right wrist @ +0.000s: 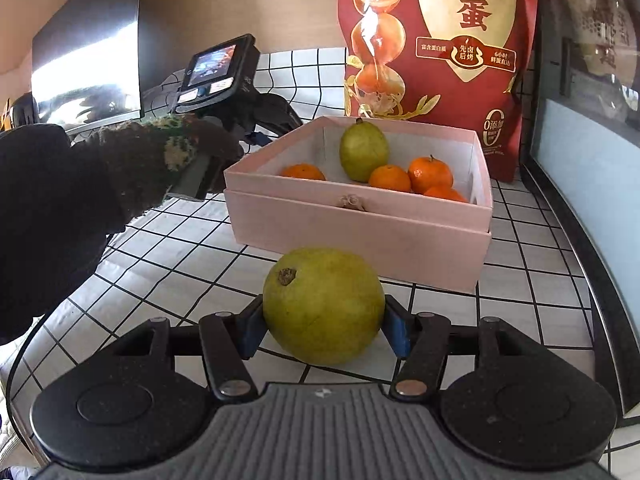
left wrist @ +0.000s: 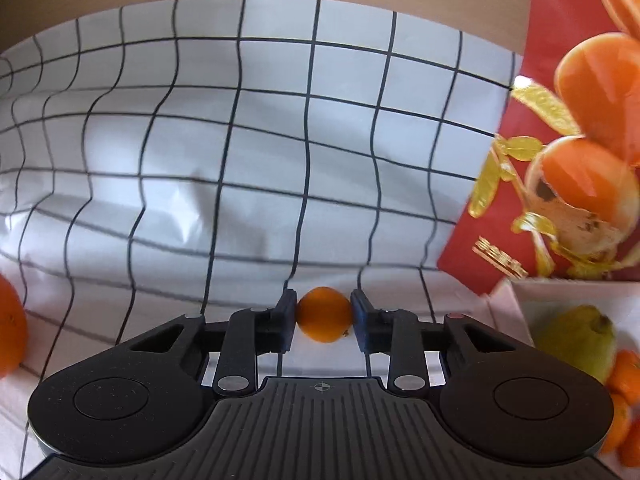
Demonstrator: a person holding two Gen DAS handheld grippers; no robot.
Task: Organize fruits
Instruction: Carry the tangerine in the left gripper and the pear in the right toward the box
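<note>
In the left wrist view my left gripper is shut on a small mandarin, one pad pressing each side, over the checked cloth. My right gripper is shut on a large green pear, low over the cloth, just in front of the pink box. The box holds another green pear and several mandarins. In the right wrist view, a gloved hand holds the left gripper beside the box's left corner; its mandarin is hidden there. The box's corner shows at the lower right of the left wrist view.
A red snack bag stands behind the box, also at the right of the left wrist view. A loose orange lies at the left edge. A dark screen leans at the back left. The table's dark rim curves along the right.
</note>
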